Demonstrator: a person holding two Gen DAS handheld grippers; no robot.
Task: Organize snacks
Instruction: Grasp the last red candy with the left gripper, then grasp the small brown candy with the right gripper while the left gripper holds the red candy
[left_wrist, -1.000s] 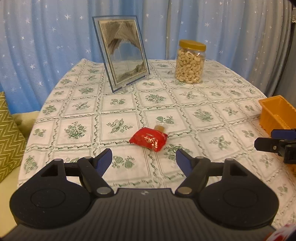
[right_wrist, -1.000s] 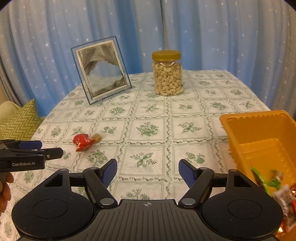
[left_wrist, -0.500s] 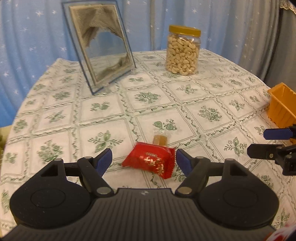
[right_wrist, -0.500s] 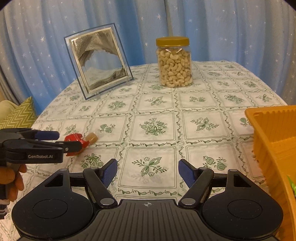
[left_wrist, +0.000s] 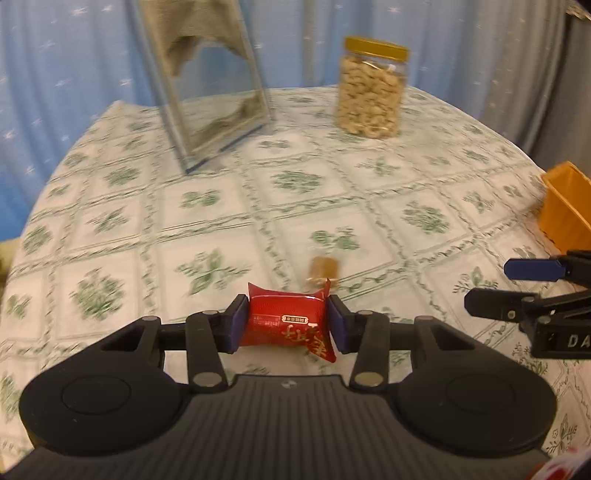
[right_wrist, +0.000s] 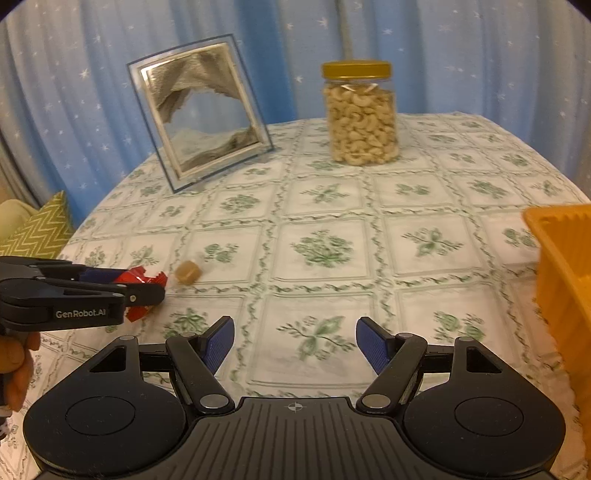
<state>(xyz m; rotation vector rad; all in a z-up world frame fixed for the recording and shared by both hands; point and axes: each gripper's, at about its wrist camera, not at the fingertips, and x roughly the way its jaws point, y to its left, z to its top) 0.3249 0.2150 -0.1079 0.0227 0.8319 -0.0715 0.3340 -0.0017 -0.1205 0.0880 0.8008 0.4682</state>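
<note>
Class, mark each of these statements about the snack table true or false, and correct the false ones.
1. The left gripper is shut on the red snack packet. True.
2. The right gripper holds the small brown candy. False: its jaws are open and hold nothing; the candy lies on the tablecloth.
3. The cashew jar has its yellow lid on. True.
4. The orange basket stands at the left edge of the right wrist view. False: it is at the right edge.
5. The sand picture frame lies flat on the table. False: it stands, leaning back.
</note>
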